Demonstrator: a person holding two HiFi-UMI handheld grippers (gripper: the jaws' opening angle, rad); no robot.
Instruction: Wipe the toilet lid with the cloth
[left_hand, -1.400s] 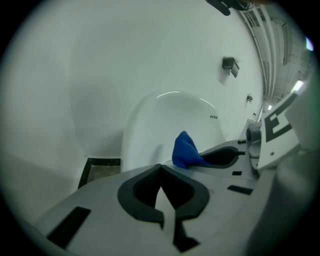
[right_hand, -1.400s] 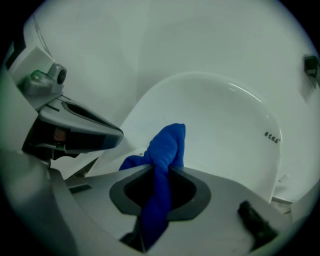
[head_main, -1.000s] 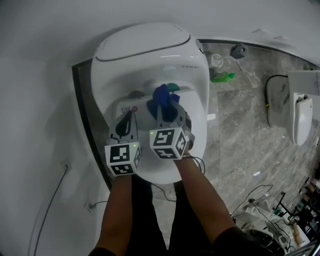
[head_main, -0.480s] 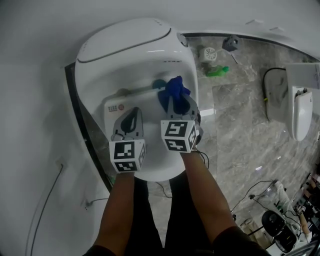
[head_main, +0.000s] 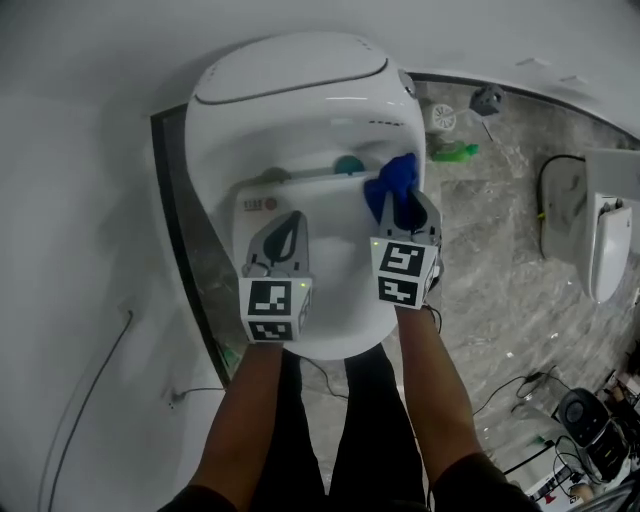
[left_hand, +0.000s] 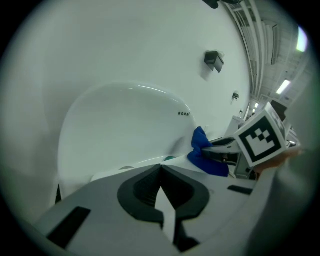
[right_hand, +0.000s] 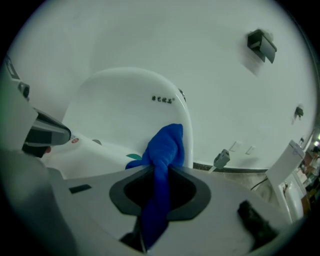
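**Blue cloth clamped in the right gripper at the lid's lower right corner**

The cloth (head_main: 392, 183) sat bunched in a long roll; its long axis ran along the right gripper's jaws, and its free, rounded end pointed up and away from the person toward the toilet lid (head_main: 300, 135). In the right gripper view the cloth (right_hand: 164, 150) rose out of the jaws and overlapped the lid's right edge; whether it touched the lid could not be told. The lid stood raised, leaning back toward the white wall (head_main: 80, 150), its broad face turned to the person. The cloth lay low on its right side, just above the line where the lid met the seat (head_main: 335, 290).

The right gripper (head_main: 400, 212) was clenched on the cloth, with both jaws pressing its narrow middle and a tail hanging back between them. It pointed obliquely downward and forward, its marker cube nearest the person. The left gripper (head_main: 290, 228) had its 2 jaws closed together with nothing between them. It was tilted down the same way over the left half of the seat, apart from the cloth, with a red-marked label (head_main: 258, 203) just beyond its tips.

Both bare forearms reached in from the bottom of the head view, roughly parallel. To the right lay a grey marbled floor (head_main: 490, 260) with a green object (head_main: 452, 152) near the toilet's base.
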